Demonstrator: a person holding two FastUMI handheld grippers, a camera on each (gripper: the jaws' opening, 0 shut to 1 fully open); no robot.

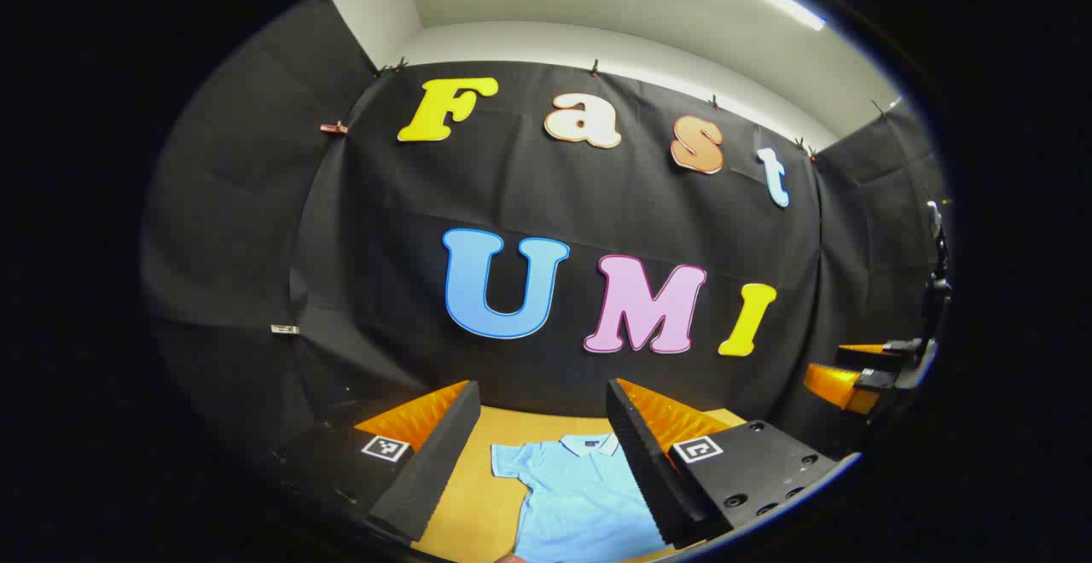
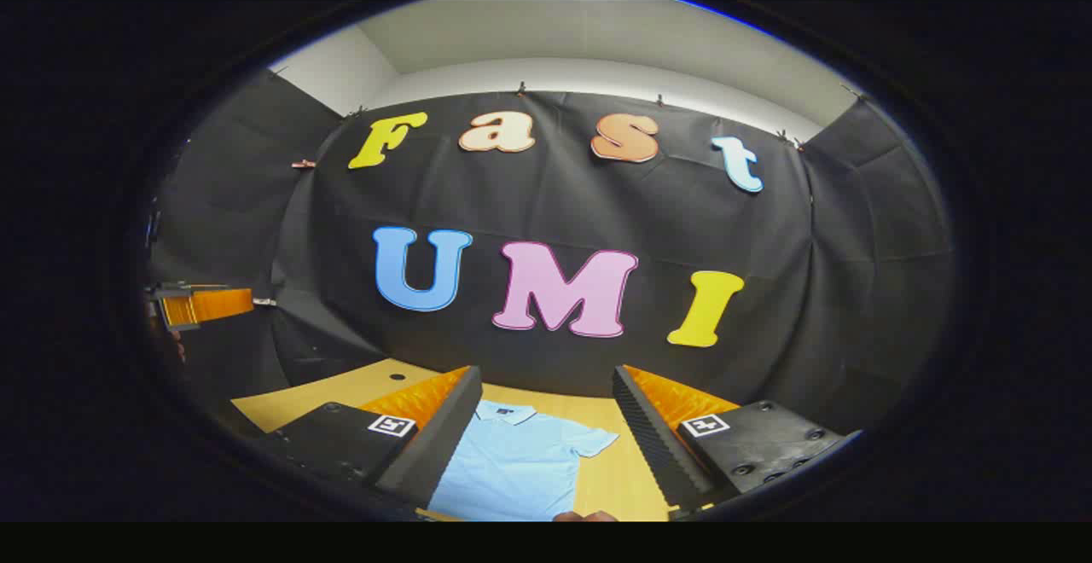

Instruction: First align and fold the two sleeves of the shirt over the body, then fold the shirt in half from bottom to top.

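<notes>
A light blue short-sleeved polo shirt [image 1: 580, 495] lies flat on the wooden table [image 1: 465, 495], collar toward the booth's wall. In the left gripper view its left sleeve spreads out between my left gripper's [image 1: 543, 414] fingers, which stand open well above the cloth and hold nothing. The right gripper view has the shirt [image 2: 512, 469] with its right sleeve spread, and my right gripper [image 2: 548, 392] open above it, empty. The right gripper [image 1: 862, 375] also appears at the far right of the left gripper view, and the left gripper [image 2: 200, 305] at the far left of the right gripper view.
Black cloth walls close the table in at the back and on both sides. Bare tabletop [image 2: 333, 392] lies to the left of the shirt and behind its collar. A bit of a hand [image 2: 584, 516] shows at the bottom edge.
</notes>
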